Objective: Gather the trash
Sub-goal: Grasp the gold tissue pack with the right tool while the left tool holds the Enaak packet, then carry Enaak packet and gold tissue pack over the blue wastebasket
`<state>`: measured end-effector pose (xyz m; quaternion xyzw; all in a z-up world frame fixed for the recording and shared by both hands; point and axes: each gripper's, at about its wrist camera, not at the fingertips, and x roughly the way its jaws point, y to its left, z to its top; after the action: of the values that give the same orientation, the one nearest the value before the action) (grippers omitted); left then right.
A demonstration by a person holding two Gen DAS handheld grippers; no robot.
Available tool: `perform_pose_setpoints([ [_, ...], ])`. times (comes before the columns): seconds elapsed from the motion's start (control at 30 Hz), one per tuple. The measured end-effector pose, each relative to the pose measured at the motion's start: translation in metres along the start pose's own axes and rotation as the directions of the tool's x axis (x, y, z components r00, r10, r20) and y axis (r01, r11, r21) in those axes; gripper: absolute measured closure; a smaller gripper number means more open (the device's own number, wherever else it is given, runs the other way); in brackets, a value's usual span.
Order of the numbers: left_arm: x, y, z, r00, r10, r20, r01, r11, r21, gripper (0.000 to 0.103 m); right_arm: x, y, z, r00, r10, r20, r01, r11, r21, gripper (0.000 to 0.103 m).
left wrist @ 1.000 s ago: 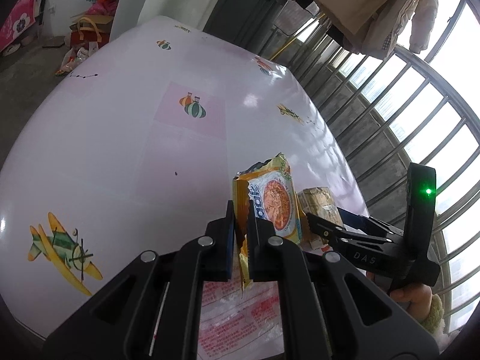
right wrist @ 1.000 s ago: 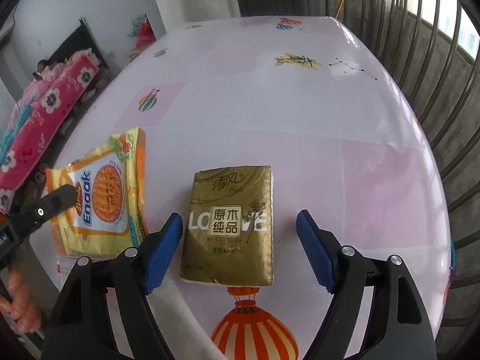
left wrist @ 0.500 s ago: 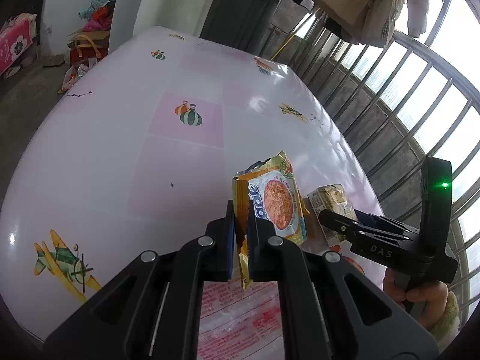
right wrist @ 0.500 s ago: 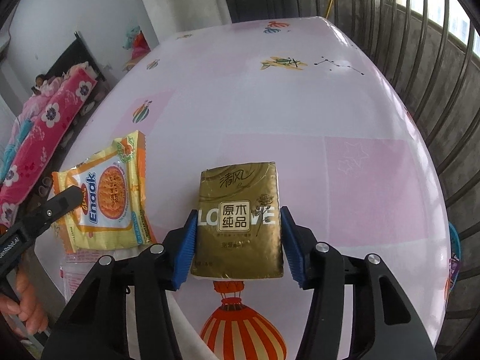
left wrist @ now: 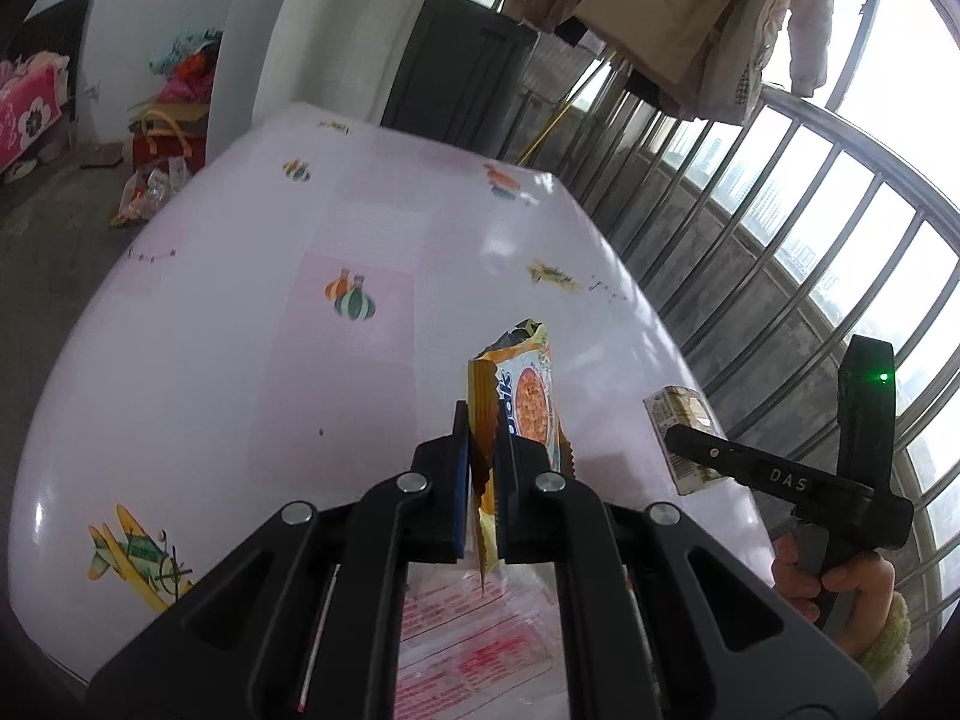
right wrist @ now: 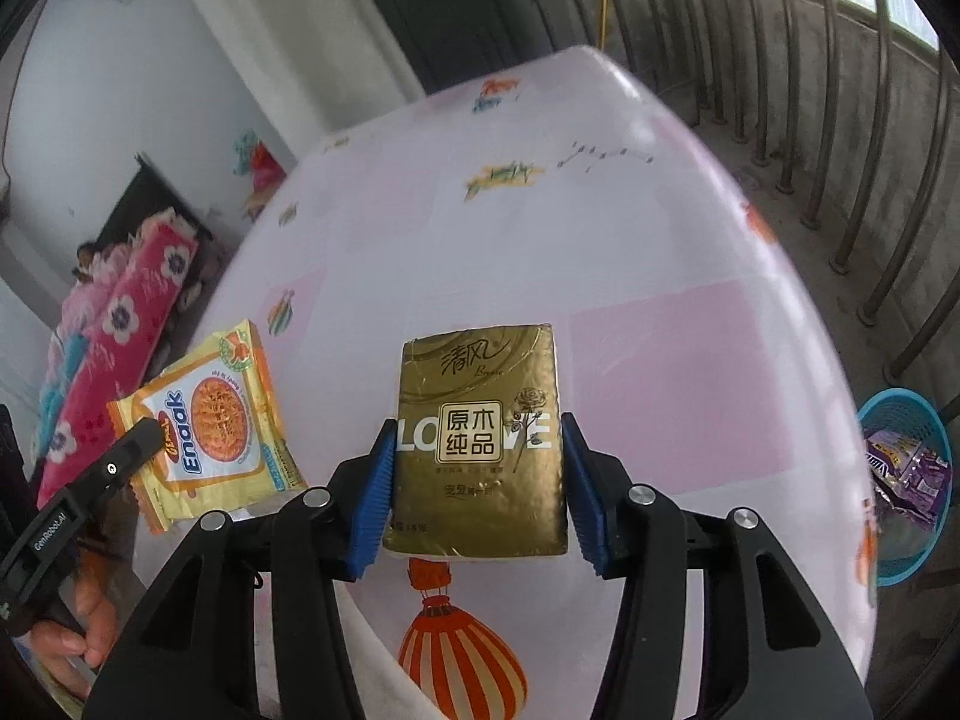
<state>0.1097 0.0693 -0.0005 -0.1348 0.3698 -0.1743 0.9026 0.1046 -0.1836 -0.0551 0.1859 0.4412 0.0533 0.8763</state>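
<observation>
My left gripper (left wrist: 480,438) is shut on a yellow Enaak snack wrapper (left wrist: 528,396) and holds it above the pink table (left wrist: 240,360). The wrapper also shows in the right wrist view (right wrist: 210,414), at the left. My right gripper (right wrist: 477,450) is shut on a gold tissue pack (right wrist: 480,432) and holds it a little above the table (right wrist: 660,300). The tissue pack (left wrist: 681,426) and the right gripper show at the right of the left wrist view.
A blue waste basket (right wrist: 906,480) with purple wrappers stands on the floor right of the table. A clear plastic wrapper with red print (left wrist: 474,636) lies at the table's near edge. A metal railing (left wrist: 810,228) runs along the right.
My right gripper closed on the tissue pack and lifted it. My left gripper rose with the snack wrapper, which turned more edge-on.
</observation>
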Motion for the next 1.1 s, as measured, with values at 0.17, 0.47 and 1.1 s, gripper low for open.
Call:
perform_pose_setpoints([
  [0.17, -0.013, -0.015, 0.007, 0.999, 0.014, 0.049, -0.016, 0.999, 0.029, 0.098, -0.026, -0.008, 0.008, 0.998, 0.013, 0.063, -0.014, 1.0, 0.025, 0.053],
  [0.47, -0.031, -0.045, 0.011, 0.993, 0.033, 0.114, -0.045, 0.993, 0.108, 0.099, -0.07, -0.012, 0.007, 0.987, 0.062, 0.151, -0.069, 0.997, 0.038, 0.053],
  [1.1, -0.032, -0.116, 0.01, 0.994, -0.014, 0.113, -0.014, 0.97, 0.245, 0.099, -0.122, -0.041, -0.014, 0.962, 0.128, 0.241, -0.156, 0.982, 0.102, 0.053],
])
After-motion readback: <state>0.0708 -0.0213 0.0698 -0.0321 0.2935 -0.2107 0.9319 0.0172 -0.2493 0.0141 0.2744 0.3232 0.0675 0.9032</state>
